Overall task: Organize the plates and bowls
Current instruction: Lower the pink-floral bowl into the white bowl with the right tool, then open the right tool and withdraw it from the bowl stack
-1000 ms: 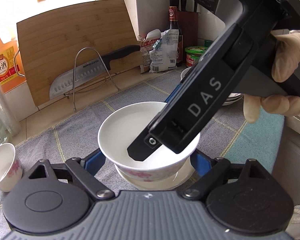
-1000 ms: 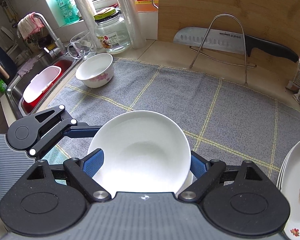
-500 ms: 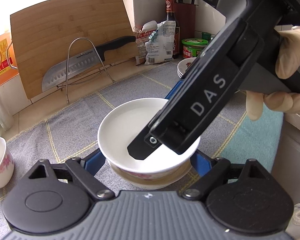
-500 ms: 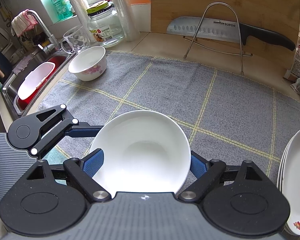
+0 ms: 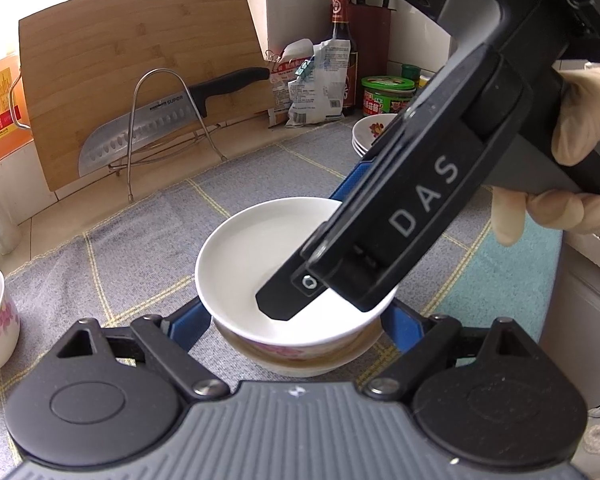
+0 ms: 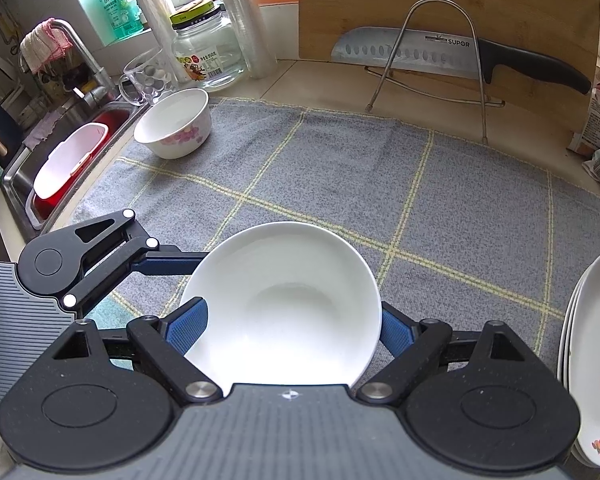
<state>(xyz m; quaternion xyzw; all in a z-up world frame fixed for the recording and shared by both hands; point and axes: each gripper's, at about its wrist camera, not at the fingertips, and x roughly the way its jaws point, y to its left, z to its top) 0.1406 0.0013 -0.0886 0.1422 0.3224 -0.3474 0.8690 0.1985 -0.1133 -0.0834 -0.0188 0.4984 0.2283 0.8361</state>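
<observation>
Two grippers, left (image 5: pixel 296 322) and right (image 6: pixel 288 326), each clamped around white bowls (image 5: pixel 260 256) nested together.

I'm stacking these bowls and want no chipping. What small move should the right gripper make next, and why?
Probably ease the right gripper gently down: it grips the white bowl, which looks not fully seated in the floral bowl, with a gap showing between them.

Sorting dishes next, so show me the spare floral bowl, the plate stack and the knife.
floral bowl (image 6: pixel 174 130), right wrist view, inner wall.
plate stack (image 6: pixel 598 344), right wrist view, top plate's face.
knife (image 6: pixel 404 54), right wrist view, blade.
</observation>
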